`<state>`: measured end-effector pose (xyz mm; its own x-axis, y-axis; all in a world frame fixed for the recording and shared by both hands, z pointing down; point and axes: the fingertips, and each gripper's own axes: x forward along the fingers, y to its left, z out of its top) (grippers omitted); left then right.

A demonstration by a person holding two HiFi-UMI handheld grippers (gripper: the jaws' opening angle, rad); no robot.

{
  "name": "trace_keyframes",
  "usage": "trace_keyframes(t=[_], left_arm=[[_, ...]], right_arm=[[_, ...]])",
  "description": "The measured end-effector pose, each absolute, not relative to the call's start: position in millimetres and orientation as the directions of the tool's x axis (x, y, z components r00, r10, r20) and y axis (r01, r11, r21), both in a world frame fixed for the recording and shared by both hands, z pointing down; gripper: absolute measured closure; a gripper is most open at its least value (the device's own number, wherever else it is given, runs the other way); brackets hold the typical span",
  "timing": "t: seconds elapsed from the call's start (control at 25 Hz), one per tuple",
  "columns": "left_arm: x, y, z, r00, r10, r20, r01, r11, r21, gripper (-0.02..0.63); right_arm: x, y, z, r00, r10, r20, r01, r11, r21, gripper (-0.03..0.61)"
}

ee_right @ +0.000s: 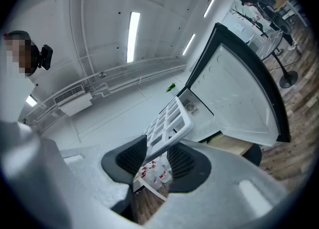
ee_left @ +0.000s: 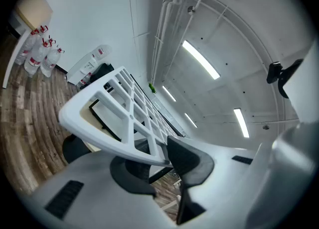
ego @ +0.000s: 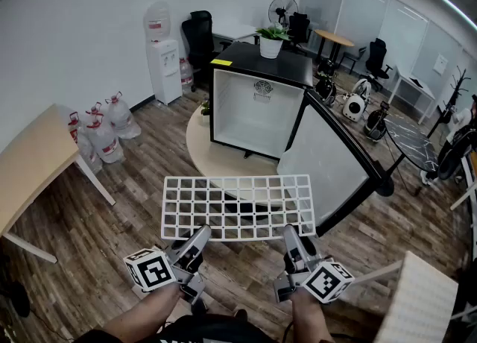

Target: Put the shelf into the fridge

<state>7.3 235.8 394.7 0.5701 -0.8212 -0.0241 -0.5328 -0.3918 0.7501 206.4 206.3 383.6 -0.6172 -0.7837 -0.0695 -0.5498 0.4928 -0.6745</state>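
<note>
The left gripper (ego: 200,235) and right gripper (ego: 292,233) jaws both clamp the shelf (ego: 237,206) by its near edge. Its long axis runs crosswise, with the open fridge (ego: 257,110) straight ahead.

The floor (ego: 112,215) is made of dark wood boards. The wall (ego: 82,6) is plain white. A water cooler (ego: 162,58) stands against it, with a black chair (ego: 197,36) just beside it. Big water bottles (ego: 106,131) sit on the floor near a light wood table (ego: 30,162) at the left. Far back are a fan (ego: 282,10), a small round table (ego: 333,37) and glass walls (ego: 358,13). Long lights (ee_left: 201,59) shine on the white ceiling (ee_left: 224,34).
</note>
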Motion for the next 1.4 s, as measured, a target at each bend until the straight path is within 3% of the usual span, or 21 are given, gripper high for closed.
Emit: trace_keyframes(t=[1.4], left_arm=[[-22.0, 216.5, 396.0, 0.605, -0.796, -0.034, -0.500, -0.412, 0.762, 0.526]], right_arm=[[178.2, 195.0, 387.1, -0.571, -0.817, -0.084, -0.565, 0.465, -0.681, 0.449]])
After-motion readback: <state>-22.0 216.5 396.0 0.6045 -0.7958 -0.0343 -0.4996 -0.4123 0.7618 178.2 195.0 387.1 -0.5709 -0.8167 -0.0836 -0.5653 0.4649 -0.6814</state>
